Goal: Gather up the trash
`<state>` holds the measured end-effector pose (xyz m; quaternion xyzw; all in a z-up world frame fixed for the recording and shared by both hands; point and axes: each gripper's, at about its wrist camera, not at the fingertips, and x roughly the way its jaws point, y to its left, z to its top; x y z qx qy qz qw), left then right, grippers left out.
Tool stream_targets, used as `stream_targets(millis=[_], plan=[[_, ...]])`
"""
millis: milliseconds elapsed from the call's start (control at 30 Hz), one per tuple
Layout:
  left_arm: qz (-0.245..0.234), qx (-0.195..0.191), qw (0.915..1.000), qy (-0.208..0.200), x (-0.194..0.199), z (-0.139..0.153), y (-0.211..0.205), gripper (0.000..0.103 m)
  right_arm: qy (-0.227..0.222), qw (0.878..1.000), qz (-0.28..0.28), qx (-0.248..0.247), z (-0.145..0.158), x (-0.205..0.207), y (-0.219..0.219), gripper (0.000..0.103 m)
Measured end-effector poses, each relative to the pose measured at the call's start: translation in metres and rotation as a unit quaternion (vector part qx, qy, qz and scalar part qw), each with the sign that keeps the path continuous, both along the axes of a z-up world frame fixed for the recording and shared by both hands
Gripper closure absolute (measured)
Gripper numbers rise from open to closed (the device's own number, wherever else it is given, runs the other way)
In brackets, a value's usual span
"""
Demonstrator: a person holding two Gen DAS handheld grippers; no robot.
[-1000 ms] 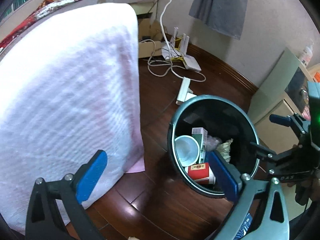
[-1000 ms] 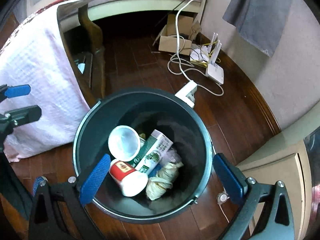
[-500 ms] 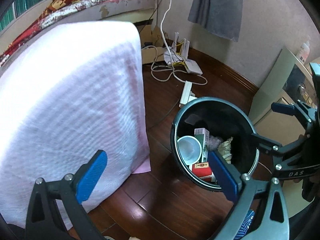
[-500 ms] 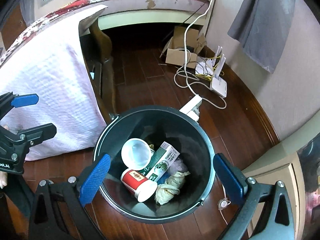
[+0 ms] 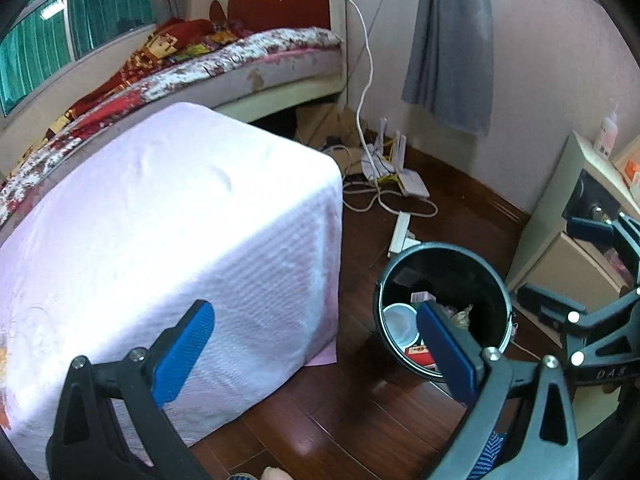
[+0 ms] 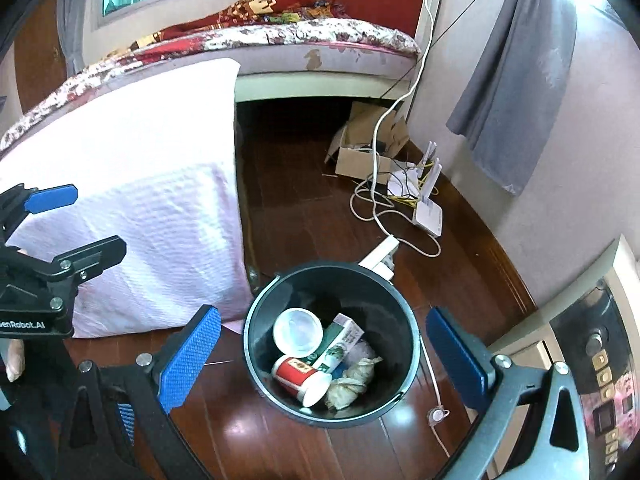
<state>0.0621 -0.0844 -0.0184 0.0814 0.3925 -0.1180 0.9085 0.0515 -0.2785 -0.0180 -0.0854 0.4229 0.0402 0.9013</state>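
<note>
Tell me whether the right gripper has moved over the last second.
Yes. The right gripper has pulled up and back from the bin: the bin looks smaller in its view, and more of the floor and the bed show.

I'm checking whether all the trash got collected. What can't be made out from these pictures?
- Left wrist view: the near part of the bin is hidden by the left gripper finger.
- Right wrist view: the bin's bottom is buried under the cups and carton.
- Both views: the tabletop under the pink cloth shows only partly.
</note>
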Motion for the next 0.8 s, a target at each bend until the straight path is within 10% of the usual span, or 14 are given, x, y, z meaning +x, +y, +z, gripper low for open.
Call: stream_targets(millis=[800], plan=[[0.012, -0.032, 0.9936, -0.108, -0.087, 0.112, 0.028, 0.002, -0.097, 0.993, -0.064, 0.019, 0.138, -0.089, 0.041, 0.000]])
